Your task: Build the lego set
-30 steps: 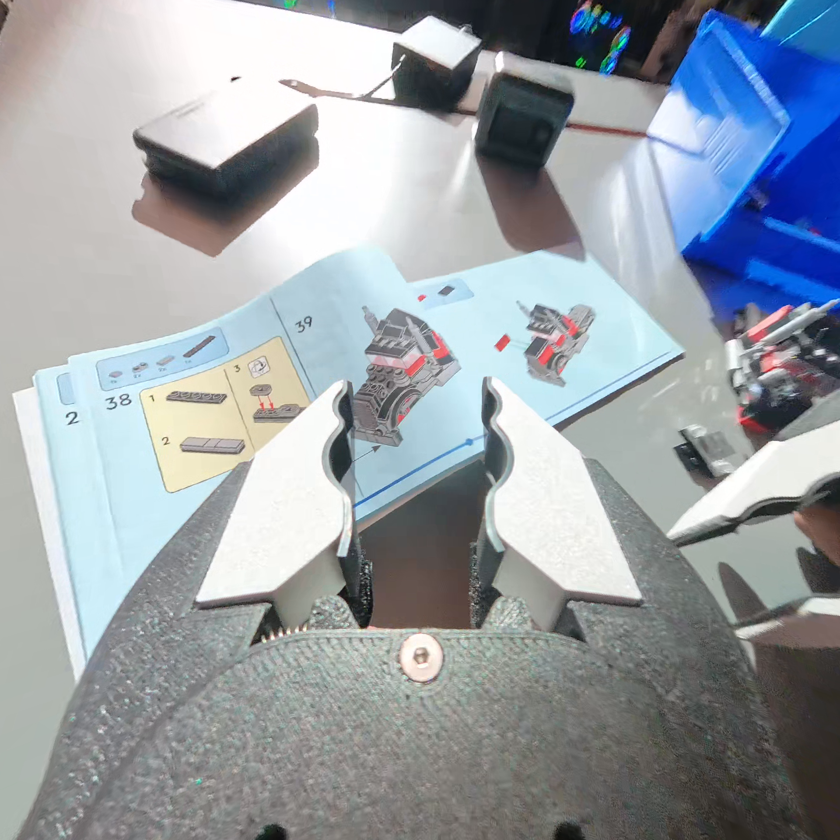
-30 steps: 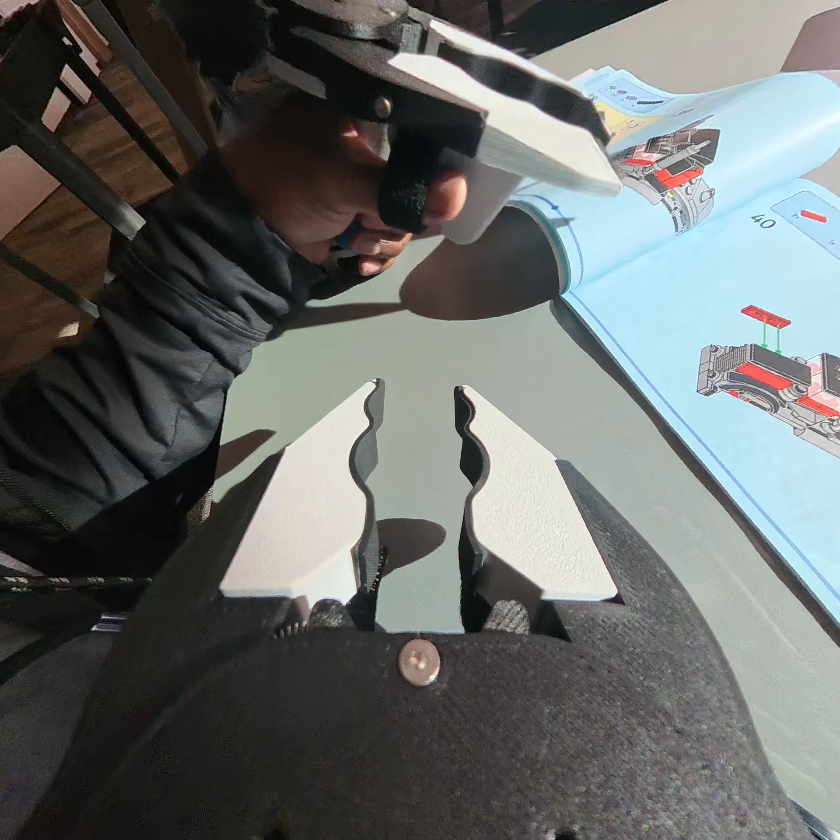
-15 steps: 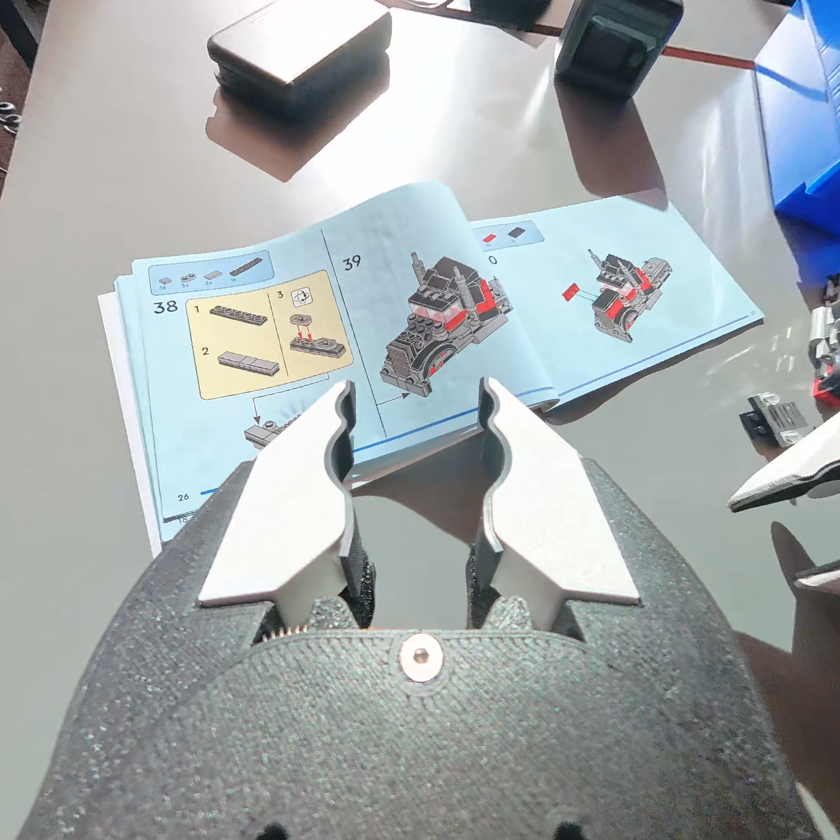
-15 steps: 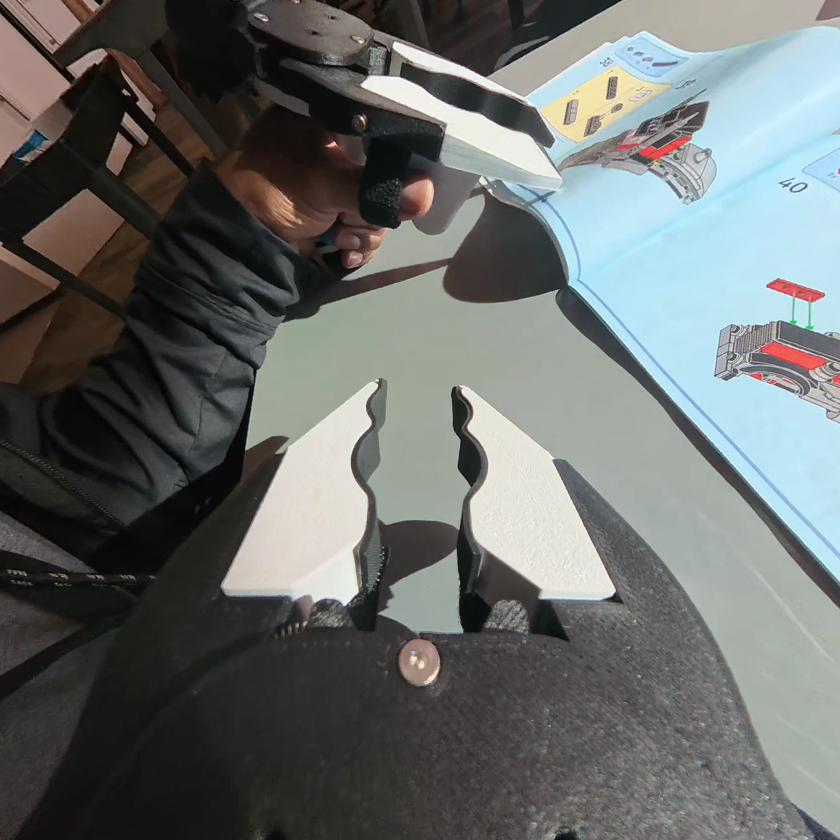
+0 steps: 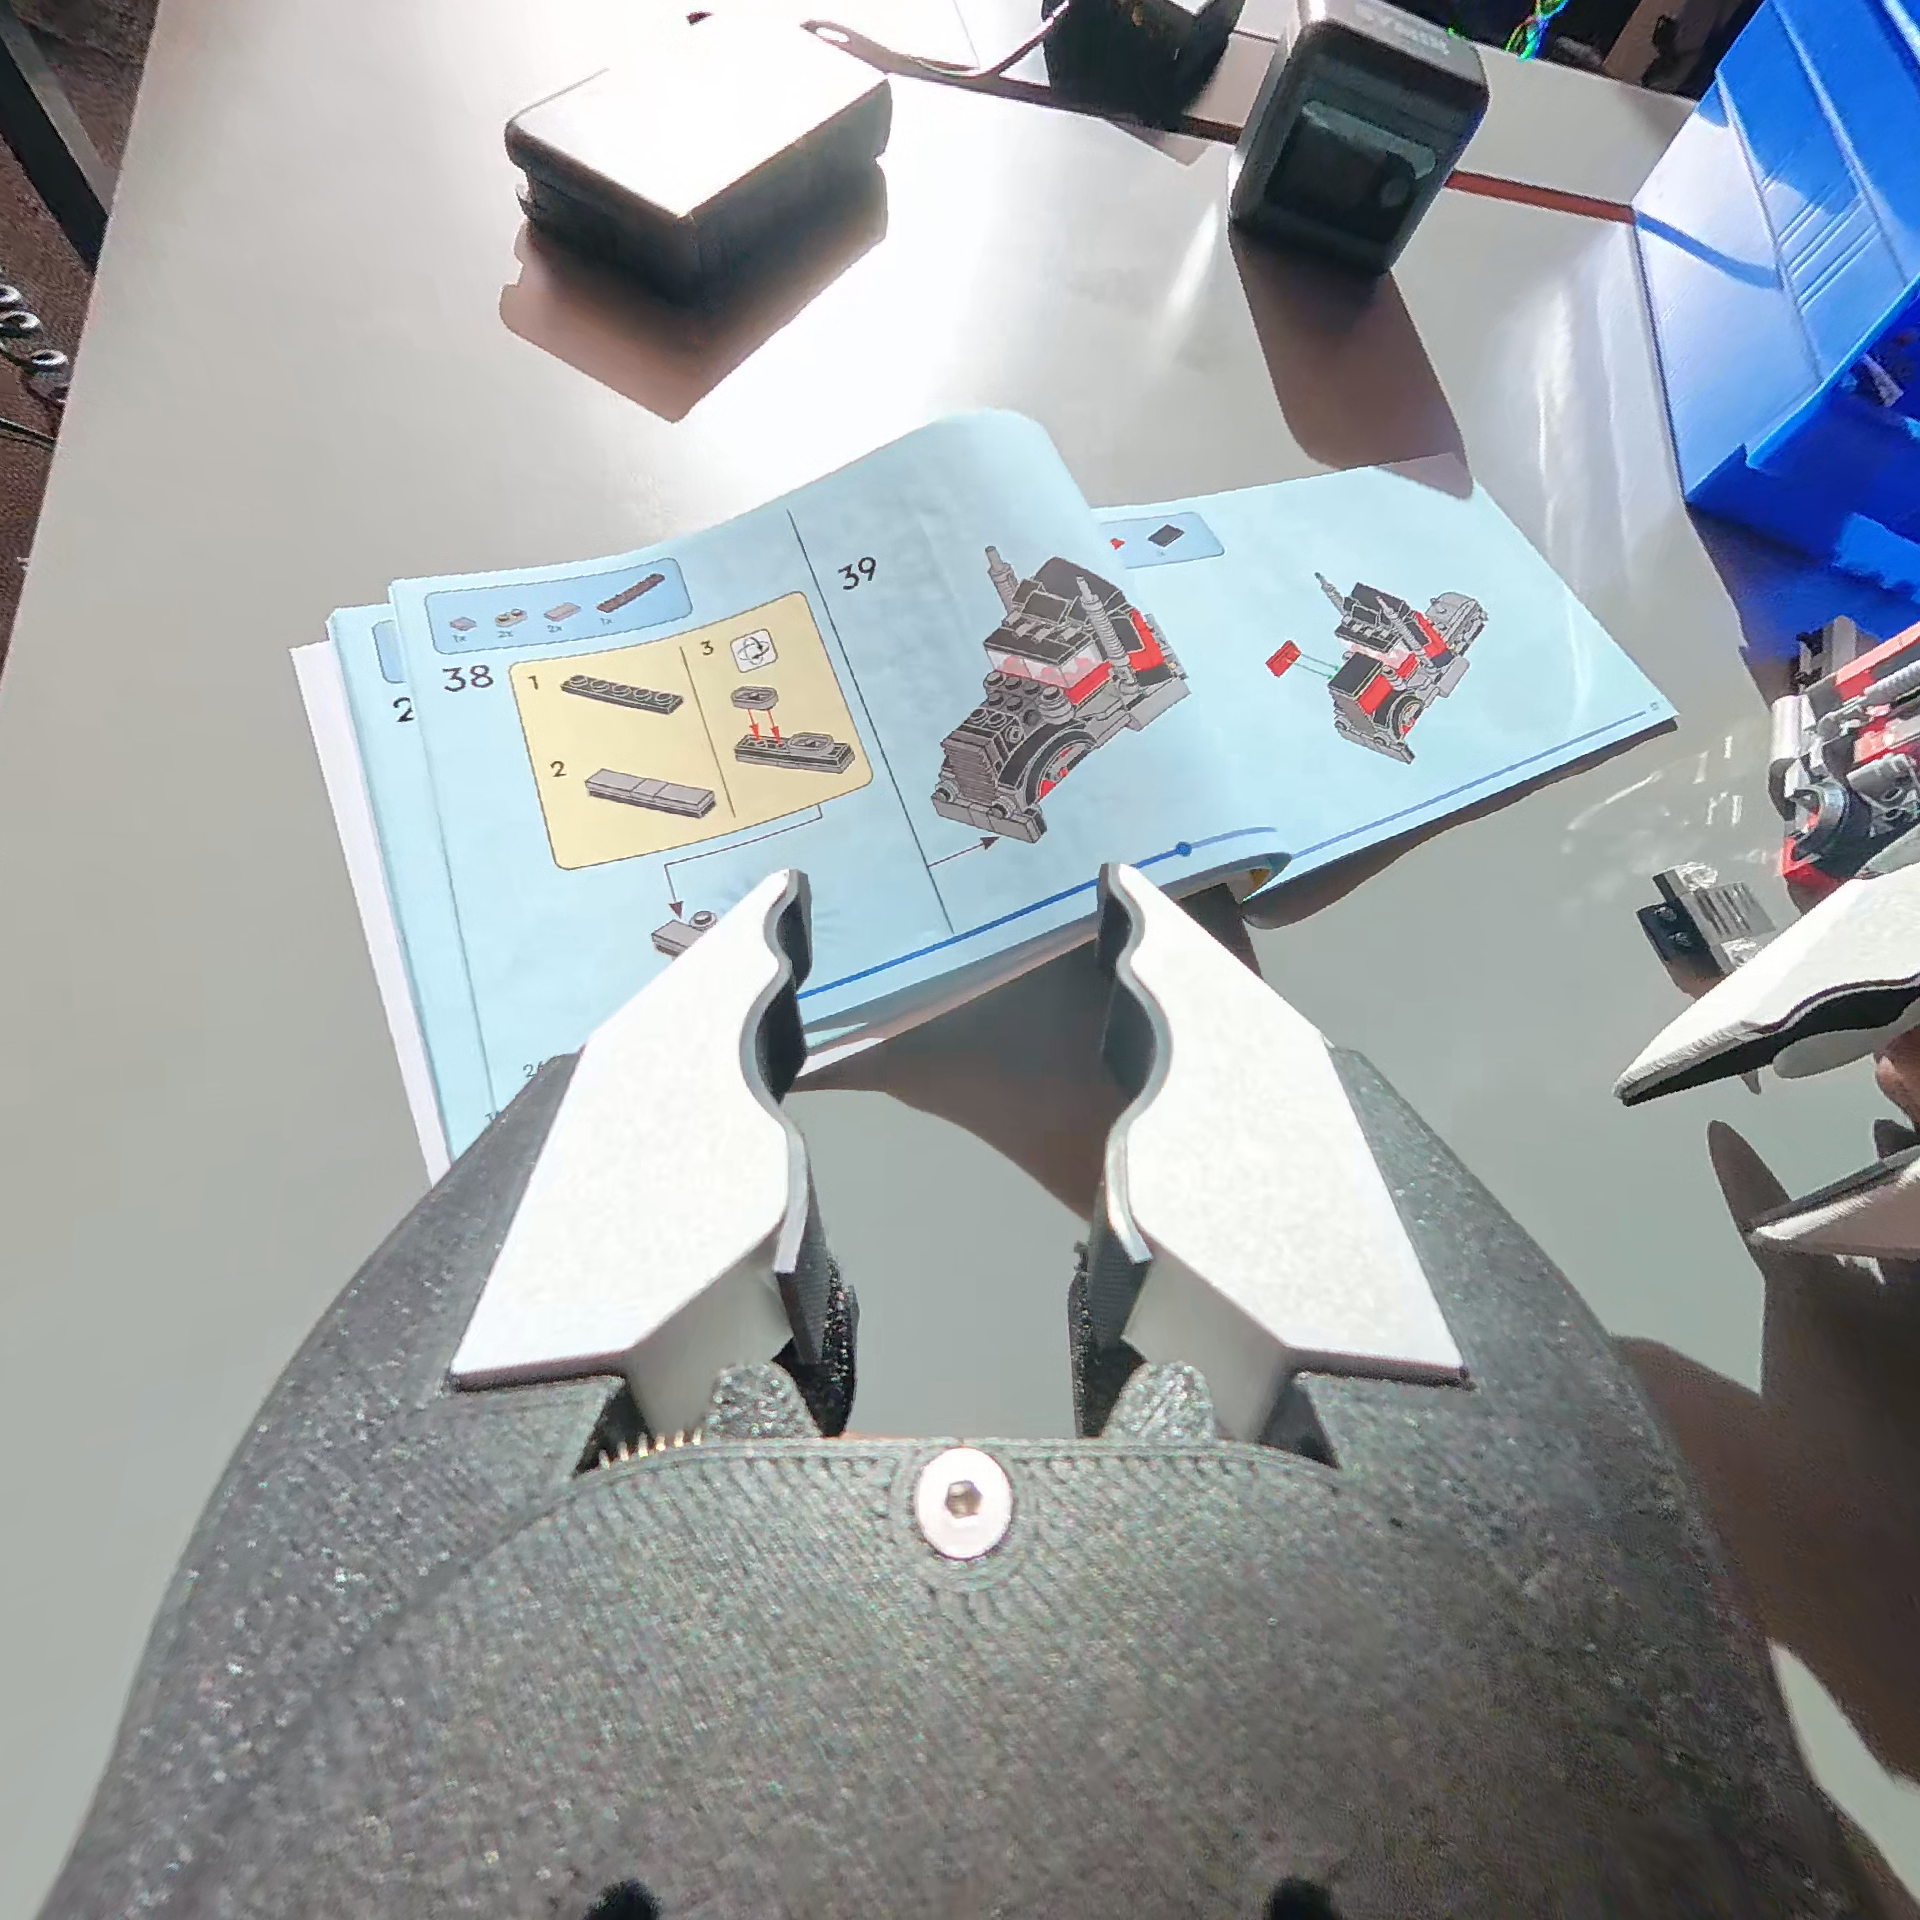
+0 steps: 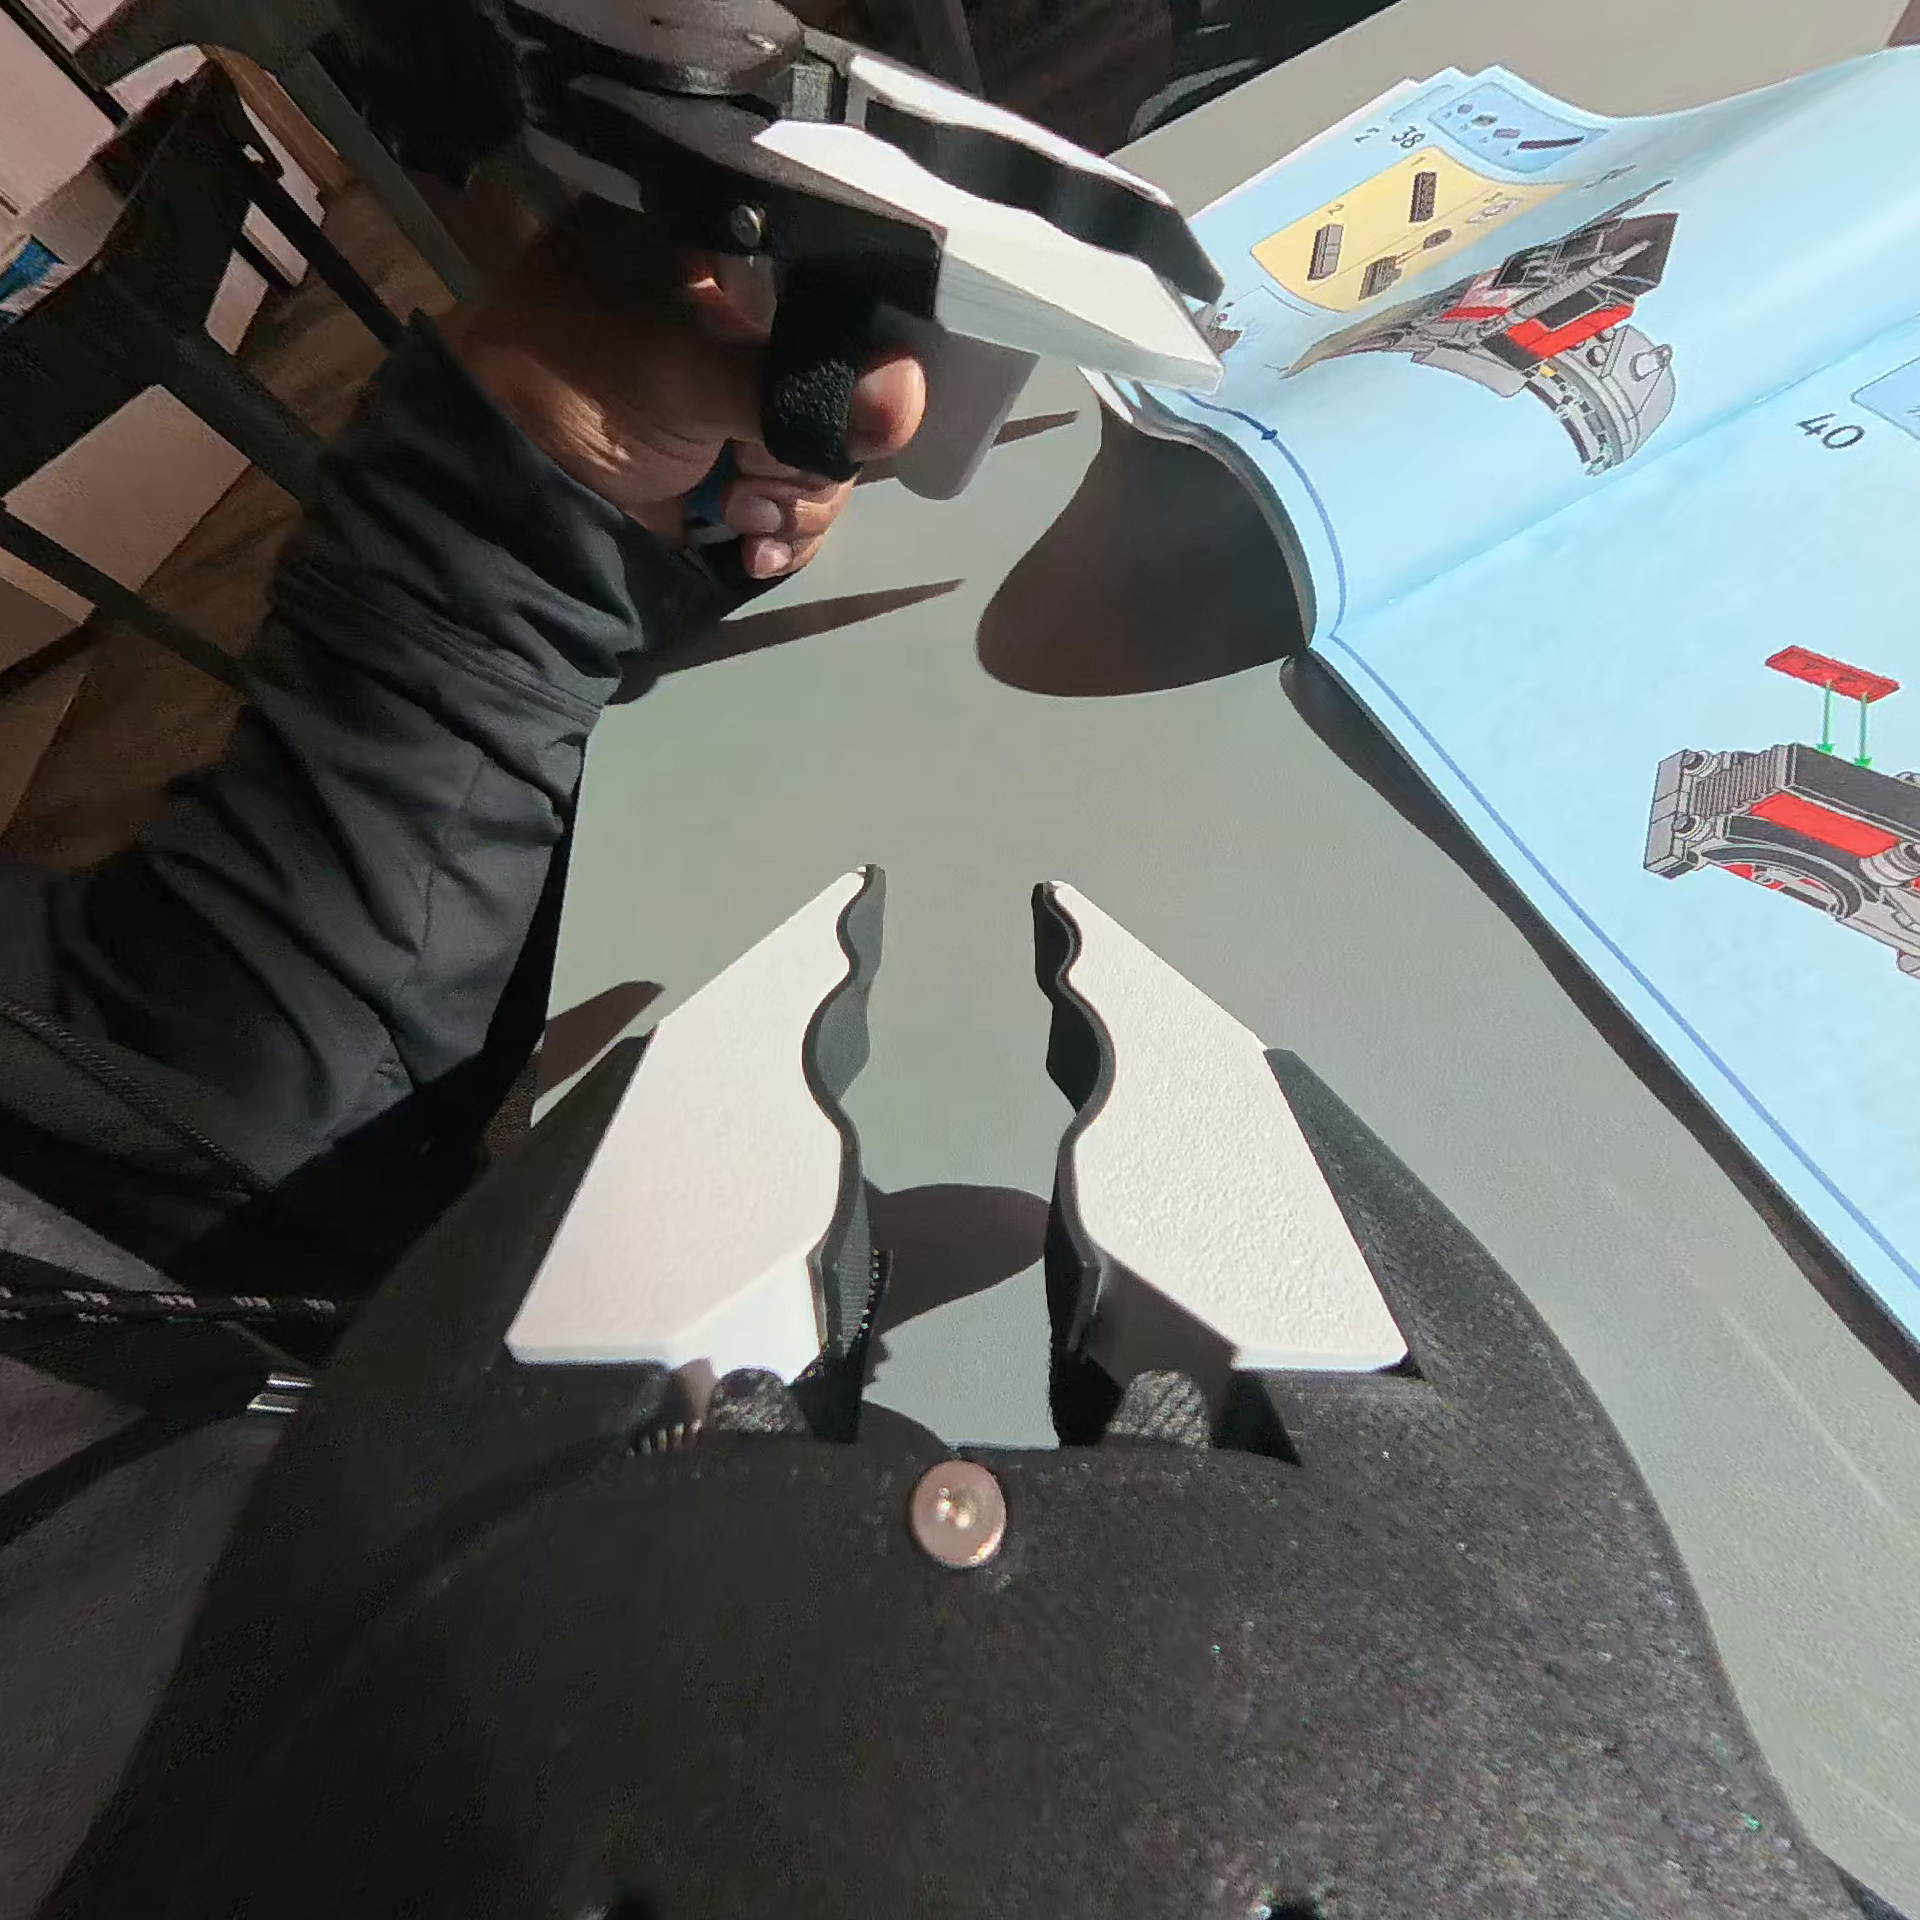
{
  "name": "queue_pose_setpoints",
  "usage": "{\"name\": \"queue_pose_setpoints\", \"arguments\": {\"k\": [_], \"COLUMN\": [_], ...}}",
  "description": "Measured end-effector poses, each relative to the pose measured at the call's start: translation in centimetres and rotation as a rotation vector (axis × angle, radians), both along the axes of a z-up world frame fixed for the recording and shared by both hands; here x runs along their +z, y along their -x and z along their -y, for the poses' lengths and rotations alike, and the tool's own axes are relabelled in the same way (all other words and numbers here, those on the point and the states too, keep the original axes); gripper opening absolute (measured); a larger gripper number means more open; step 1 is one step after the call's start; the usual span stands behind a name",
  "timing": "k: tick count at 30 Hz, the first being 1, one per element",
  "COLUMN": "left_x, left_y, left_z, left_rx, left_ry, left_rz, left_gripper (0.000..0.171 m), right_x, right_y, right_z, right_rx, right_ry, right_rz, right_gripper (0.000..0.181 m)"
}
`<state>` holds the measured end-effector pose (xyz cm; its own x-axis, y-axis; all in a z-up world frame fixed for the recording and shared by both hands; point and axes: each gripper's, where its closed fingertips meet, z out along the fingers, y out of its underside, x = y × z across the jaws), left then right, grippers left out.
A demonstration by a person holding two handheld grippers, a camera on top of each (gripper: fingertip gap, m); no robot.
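An open light-blue instruction booklet (image 5: 935,727) lies on the grey table, and it also shows in the right wrist view (image 6: 1621,582). My left gripper (image 5: 951,894) is open and empty, hovering just over the booklet's near edge. A partly built black, red and grey lego model (image 5: 1849,769) sits at the right edge, with a small black and grey piece (image 5: 1704,920) in front of it. My right gripper (image 6: 956,883) is open and empty above bare table. It also shows at the right of the left wrist view (image 5: 1766,1132). The left gripper shows in the right wrist view (image 6: 1195,322), held by a hand.
A flat black box (image 5: 696,156), a dark cube-shaped device (image 5: 1351,135) and another dark device (image 5: 1132,42) with a cable stand at the back. A blue plastic bin (image 5: 1808,281) stands at the back right. A person's dark sleeve (image 6: 395,727) is at the table's near edge.
The left gripper has drawn back and tilted down, so more of the booklet's left page shows. The right gripper has stayed low over the table. Both remain open.
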<state>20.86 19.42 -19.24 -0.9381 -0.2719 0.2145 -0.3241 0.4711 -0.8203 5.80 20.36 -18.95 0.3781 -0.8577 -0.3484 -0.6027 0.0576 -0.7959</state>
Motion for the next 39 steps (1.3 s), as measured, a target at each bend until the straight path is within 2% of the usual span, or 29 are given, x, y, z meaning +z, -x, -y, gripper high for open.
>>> {"name": "queue_pose_setpoints", "arguments": {"k": [7,30,35,39], "left_x": [0.8,0.6,0.8,1.0], "left_y": [0.0,0.2,0.4,1.0], "left_z": [-0.2,-0.1,-0.1,-0.1], "left_rx": [-0.009,-0.018,-0.033,-0.065], "left_ry": [0.073,0.059,0.066,0.081], "left_rz": [-0.042,-0.038,-0.030,-0.031], "left_gripper": [0.056,0.056,0.056,0.056], "right_x": [0.0,0.0,1.1,1.9], "right_y": [0.0,0.0,0.4,2.2], "right_z": [0.0,-0.1,0.4,1.8], "right_rx": [0.002,0.000,-0.047,-0.113], "right_ry": [0.000,0.035,0.017,0.021], "right_rz": [-0.001,0.020,0.067,0.105], "right_gripper": [0.030,0.030,0.039,0.043]}}
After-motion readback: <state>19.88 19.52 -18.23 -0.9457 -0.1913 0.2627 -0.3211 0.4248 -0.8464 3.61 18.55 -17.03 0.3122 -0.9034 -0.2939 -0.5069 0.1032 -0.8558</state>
